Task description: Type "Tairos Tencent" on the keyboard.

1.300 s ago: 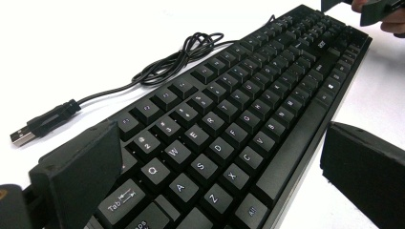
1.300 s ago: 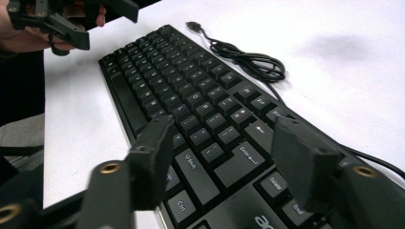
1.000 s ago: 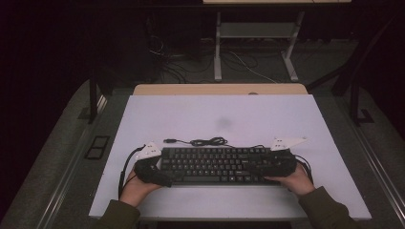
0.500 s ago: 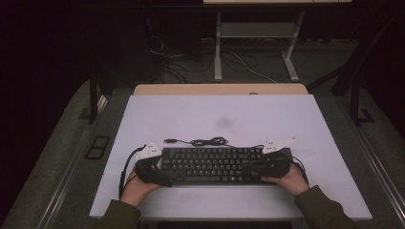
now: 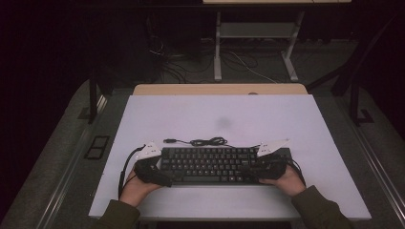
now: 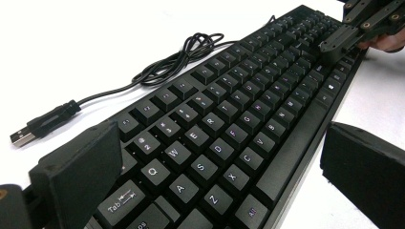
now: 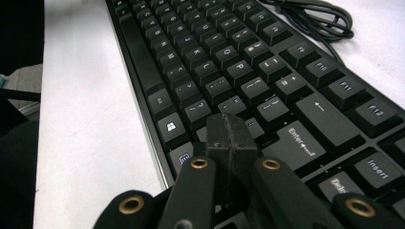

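Observation:
A black keyboard lies along the near side of the white table. Its cable is coiled just behind it, with the USB plug loose on the table. My left gripper is open at the keyboard's left end. In the left gripper view one jaw stands at the back edge by the Tab key and the other sits off the front edge. My right gripper is shut with nothing between its jaws. Its tips are over the keys left of Enter on the keyboard.
A wooden desk edge adjoins the table's far side. Behind it, on the dark floor, are a metal frame and loose cables. The person's sleeves come in over the table's near edge. Bare white surface lies beyond the keyboard.
My right gripper has slid a little leftward, inward over the keyboard's right end. The left gripper and the keyboard have stayed in place.

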### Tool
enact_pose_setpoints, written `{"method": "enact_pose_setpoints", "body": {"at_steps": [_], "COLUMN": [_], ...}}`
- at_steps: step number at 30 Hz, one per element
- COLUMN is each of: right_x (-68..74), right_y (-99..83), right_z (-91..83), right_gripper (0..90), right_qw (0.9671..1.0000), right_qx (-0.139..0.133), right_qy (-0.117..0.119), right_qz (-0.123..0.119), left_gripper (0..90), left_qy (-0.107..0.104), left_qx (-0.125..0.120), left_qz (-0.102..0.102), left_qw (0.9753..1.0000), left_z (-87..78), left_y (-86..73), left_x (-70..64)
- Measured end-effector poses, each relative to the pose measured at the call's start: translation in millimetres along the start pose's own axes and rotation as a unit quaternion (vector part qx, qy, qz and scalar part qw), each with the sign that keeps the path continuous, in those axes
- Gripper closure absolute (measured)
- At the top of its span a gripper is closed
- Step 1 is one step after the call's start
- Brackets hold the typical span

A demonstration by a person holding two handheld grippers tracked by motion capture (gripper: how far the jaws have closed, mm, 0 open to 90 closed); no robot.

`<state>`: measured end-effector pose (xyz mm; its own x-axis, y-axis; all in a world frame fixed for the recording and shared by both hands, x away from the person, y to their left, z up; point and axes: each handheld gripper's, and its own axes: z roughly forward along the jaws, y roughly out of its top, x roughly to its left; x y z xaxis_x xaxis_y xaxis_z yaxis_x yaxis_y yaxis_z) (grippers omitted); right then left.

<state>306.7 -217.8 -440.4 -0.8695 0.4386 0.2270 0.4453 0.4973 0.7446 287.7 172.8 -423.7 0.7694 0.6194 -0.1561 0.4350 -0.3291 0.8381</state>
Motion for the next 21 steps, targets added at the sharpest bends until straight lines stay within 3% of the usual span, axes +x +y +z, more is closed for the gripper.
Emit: {"method": "enact_pose_setpoints", "body": {"at_steps": [21], "right_x": [1.8], "right_y": [-1.2], "right_z": [3.2], "right_gripper": [89.6], "right_qw": [0.9999], "right_qx": [0.011], "right_qy": [-0.004], "right_qz": [-0.008], "left_gripper": [0.0], "left_qy": [0.0], "left_qx": [0.004], "left_qz": [0.008], "left_qw": [1.0], "left_z": [11.8], "left_y": [8.4], "left_x": [-2.5]}}
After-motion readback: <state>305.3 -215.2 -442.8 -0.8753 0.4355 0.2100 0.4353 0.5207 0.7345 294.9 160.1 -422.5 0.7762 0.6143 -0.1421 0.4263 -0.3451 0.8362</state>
